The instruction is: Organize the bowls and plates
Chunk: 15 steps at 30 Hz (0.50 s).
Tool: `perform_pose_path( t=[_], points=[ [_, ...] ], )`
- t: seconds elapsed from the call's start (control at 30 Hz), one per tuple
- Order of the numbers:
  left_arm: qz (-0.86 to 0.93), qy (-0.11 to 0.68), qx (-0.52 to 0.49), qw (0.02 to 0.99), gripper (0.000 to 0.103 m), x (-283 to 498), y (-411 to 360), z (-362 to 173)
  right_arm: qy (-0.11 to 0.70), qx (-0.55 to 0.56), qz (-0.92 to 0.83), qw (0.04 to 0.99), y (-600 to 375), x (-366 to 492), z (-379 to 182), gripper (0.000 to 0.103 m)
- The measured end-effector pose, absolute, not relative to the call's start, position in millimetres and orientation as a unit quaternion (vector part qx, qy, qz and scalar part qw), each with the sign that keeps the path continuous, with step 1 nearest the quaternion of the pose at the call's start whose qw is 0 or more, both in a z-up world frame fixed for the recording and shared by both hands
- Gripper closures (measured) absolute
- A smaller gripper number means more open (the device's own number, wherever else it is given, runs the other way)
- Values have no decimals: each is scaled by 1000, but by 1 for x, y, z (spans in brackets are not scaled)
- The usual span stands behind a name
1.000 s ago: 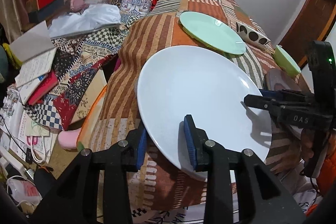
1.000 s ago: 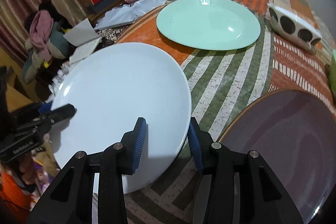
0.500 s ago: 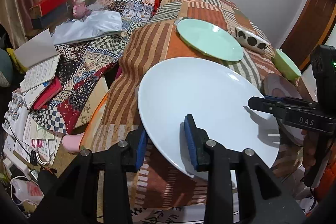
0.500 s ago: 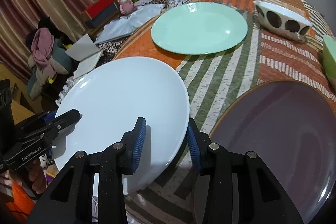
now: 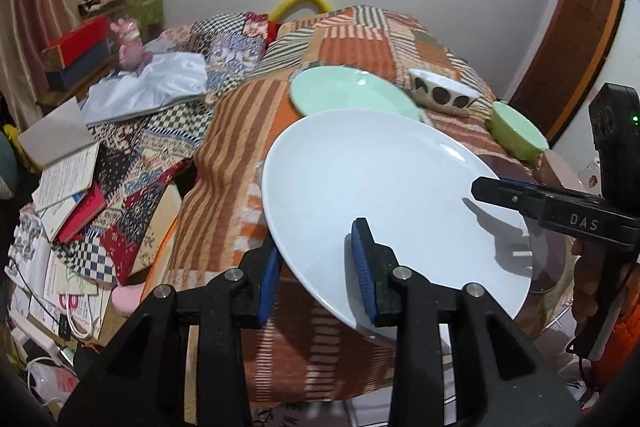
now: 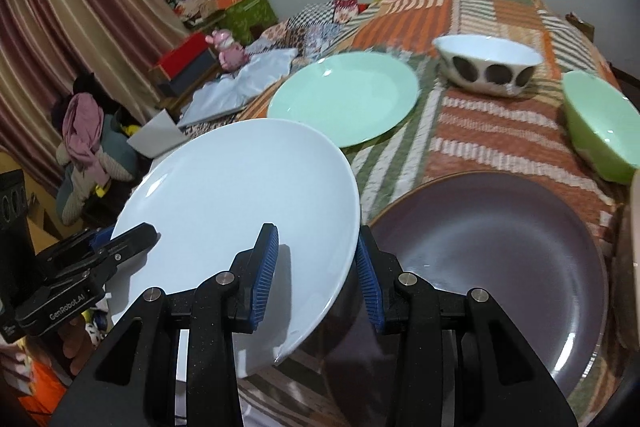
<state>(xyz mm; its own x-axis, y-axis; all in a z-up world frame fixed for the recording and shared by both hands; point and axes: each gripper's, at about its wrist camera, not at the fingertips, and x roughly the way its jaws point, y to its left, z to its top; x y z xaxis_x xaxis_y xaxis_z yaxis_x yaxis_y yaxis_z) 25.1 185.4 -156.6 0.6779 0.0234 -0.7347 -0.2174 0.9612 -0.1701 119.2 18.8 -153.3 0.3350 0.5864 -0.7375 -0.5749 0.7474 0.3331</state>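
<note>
Bare striped cloth [image 6: 472,123] seen between mint plate [image 6: 344,97], spotted bowl [image 6: 486,65] and brown plate [image 6: 492,259]. Right flank blocked by green bowl [image 6: 600,123]. Near left edge taken by tilted white plate [image 6: 240,211].

Three plates: white plate [image 6: 240,195], mint plate [image 6: 344,97], purple plate [image 6: 492,251]. Two bowls: spotted bowl [image 6: 486,65], green bowl [image 6: 600,123].

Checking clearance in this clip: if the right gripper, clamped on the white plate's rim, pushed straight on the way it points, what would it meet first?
Probably the mint green plate: it lies straight ahead of the right gripper, past the held white plate. Depth is unclear; the striped cloth might come first.
</note>
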Motion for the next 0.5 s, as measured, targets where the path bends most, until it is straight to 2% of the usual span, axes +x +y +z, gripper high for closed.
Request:
perform_pose_path(
  t=[0.5],
  points=[
    [24, 378, -96, 921, 70, 41, 132, -133, 421, 41, 331, 844, -39, 119, -134, 67]
  ],
)
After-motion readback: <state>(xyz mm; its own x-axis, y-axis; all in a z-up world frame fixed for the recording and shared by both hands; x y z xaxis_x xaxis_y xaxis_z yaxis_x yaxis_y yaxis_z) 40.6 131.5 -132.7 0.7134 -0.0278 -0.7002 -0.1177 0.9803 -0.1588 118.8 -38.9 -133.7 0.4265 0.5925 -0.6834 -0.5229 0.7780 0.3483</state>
